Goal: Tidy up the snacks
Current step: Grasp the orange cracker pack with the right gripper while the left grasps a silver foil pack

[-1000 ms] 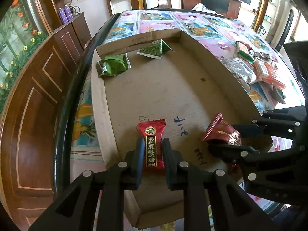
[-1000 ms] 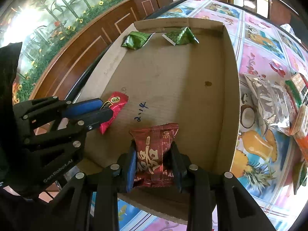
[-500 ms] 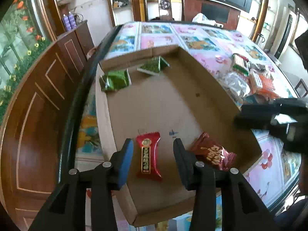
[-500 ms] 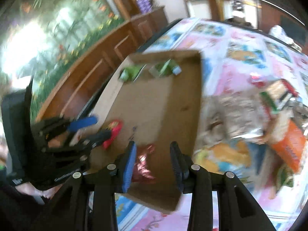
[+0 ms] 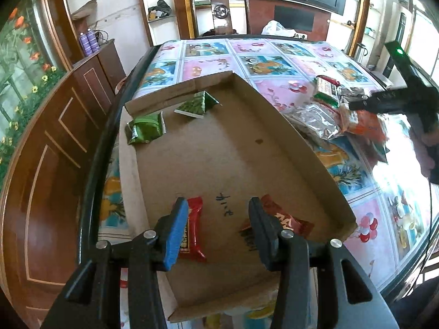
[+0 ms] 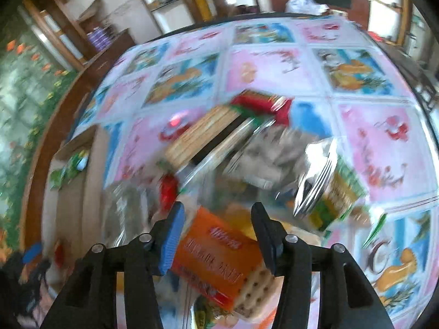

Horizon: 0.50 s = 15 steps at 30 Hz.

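Cardboard tray (image 5: 274, 115) sitting along the left edge of the table (image 5: 208, 63), open side up. Going left to right inside it: flat green packet (image 5: 145, 130) in the far left corner, green triangular packet (image 5: 197, 104) just beside it against the far wall. Down at the near end, red candy bar (image 5: 193, 227) lying flat near the left wall, then some pen scribble on the cardboard, then dark red packet (image 5: 285, 220) toward the near right corner.

Left gripper (image 5: 219, 213) hovering over that near end, jaws parted with nothing pinched between them, blue pad half covering the red candy bar, other finger overlapping the dark red packet.

Further right, past the tray's right wall, loose snack pile (image 5: 340, 112) on the flowery tablecloth: silver foil bag (image 5: 315, 120), crackers, orange wrapper.

Right gripper (image 6: 216, 222) over that pile, pretty blurry, jaws opening, orange cracker pack (image 6: 219, 257) showing in the gap below but not squeezed. Same gripper visible from the left wrist view at the right edge, held in a hand (image 5: 428, 148).
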Each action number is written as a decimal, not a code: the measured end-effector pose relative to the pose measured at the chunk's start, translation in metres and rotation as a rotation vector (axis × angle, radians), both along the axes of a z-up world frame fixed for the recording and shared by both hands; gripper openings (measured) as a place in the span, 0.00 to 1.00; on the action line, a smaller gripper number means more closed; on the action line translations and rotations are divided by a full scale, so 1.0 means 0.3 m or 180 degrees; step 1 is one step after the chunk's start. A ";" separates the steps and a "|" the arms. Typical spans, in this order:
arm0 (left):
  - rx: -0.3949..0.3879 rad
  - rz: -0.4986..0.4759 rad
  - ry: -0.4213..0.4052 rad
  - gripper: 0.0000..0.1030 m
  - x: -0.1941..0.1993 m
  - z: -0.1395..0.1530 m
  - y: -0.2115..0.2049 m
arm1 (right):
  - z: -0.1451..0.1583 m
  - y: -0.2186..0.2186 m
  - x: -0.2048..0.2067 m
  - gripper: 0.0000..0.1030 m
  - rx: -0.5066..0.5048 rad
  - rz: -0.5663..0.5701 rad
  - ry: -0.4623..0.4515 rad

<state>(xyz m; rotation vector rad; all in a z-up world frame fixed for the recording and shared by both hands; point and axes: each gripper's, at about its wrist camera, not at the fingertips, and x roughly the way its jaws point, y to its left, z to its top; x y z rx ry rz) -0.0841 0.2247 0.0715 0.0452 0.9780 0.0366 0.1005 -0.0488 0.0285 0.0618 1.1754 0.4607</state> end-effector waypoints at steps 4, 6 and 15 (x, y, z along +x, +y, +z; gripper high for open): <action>-0.0025 0.0004 0.0022 0.44 0.012 -0.005 -0.005 | -0.006 0.026 -0.115 0.60 -0.0104 0.0374 0.0034; -0.0053 -0.0005 0.0048 0.44 0.025 -0.008 -0.011 | -0.009 0.044 -0.138 0.61 -0.0209 0.0457 -0.0015; -0.0128 -0.0260 0.0033 0.45 0.074 0.021 -0.096 | -0.055 0.146 -0.222 0.71 -0.0970 0.0837 -0.0355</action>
